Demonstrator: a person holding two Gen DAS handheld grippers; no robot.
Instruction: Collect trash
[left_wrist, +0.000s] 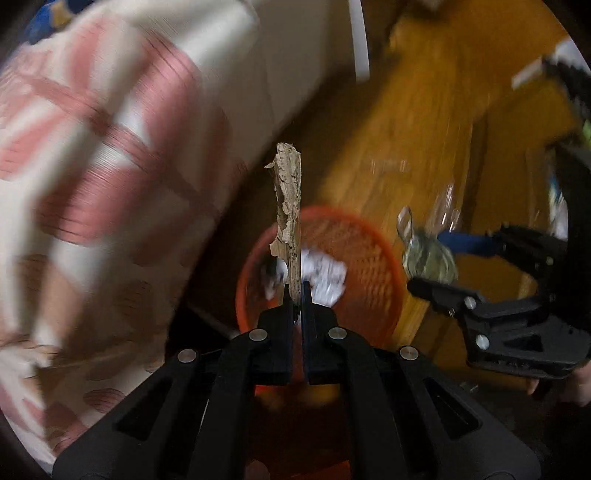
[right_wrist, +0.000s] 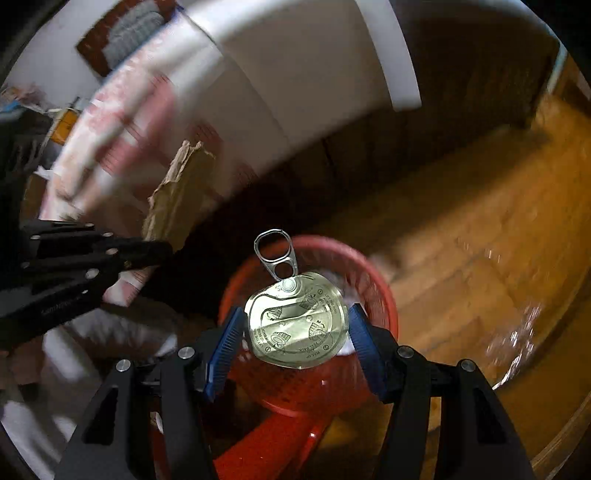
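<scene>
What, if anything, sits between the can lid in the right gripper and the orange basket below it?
Nothing visible. The can lid, clamped in the right gripper, hangs over the orange basket, which is open-topped and holds only crumpled paper.

Orange-red mesh basket (right_wrist: 373, 291); pale gold can lid (right_wrist: 299, 321); brown torn cardboard (left_wrist: 288, 206); cream cloth (left_wrist: 92, 147) bore pink stripes; blue pads (right_wrist: 225, 350).

An orange basket (left_wrist: 373, 258) stands on the wooden floor (left_wrist: 424, 122).

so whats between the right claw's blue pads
A round gold metal can lid with a pull ring, gripped edge to edge above the orange mesh bin; shown in the right wrist view.
</scene>
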